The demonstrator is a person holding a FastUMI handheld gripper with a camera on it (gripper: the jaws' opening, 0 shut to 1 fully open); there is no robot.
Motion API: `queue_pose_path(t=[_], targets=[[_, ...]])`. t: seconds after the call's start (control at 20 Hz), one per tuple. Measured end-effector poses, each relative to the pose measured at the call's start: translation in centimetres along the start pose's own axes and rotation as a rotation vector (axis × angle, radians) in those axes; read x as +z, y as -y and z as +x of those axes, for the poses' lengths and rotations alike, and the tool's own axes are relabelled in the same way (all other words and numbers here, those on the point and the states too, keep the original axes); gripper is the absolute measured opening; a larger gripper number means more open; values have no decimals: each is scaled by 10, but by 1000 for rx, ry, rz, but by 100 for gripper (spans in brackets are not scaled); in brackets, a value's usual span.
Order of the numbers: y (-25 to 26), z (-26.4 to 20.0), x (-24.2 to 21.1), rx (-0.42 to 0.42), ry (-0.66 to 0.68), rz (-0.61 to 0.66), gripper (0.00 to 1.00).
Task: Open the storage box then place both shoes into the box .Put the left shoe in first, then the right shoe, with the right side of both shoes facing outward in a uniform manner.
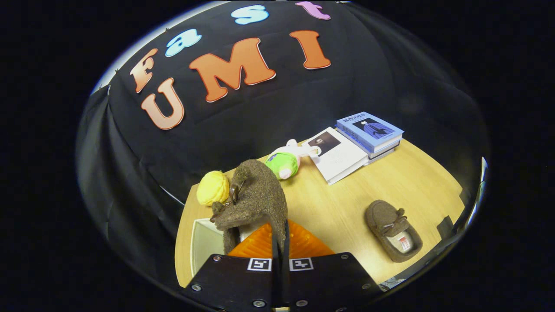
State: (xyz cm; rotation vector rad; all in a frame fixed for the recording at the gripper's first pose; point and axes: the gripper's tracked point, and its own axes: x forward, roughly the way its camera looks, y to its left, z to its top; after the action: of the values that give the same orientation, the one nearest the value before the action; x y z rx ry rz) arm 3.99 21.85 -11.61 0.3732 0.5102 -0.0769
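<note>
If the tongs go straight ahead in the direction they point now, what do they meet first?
The tongs are shut on a brown shoe, so nothing meets them before it. Beyond the shoe, the yellow ball and the green plush toy lie roughly ahead, but depth is unclear.

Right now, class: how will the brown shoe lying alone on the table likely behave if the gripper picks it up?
The brown shoe looks like fuzzy felt, so it probably grips well and won't slip. Its soft, low upper may flex or cave in under a pinch. It seems light: the gripper holds its twin, the held shoe, aloft by one thin edge.
</note>
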Motion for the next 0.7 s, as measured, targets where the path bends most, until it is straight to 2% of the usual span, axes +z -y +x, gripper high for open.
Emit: queue_pose_path(t=[0.35, 0.7], targets=[[-72, 11, -51, 84, -87, -26, 1], [-96, 27, -97, 92, -169, -48, 1]])
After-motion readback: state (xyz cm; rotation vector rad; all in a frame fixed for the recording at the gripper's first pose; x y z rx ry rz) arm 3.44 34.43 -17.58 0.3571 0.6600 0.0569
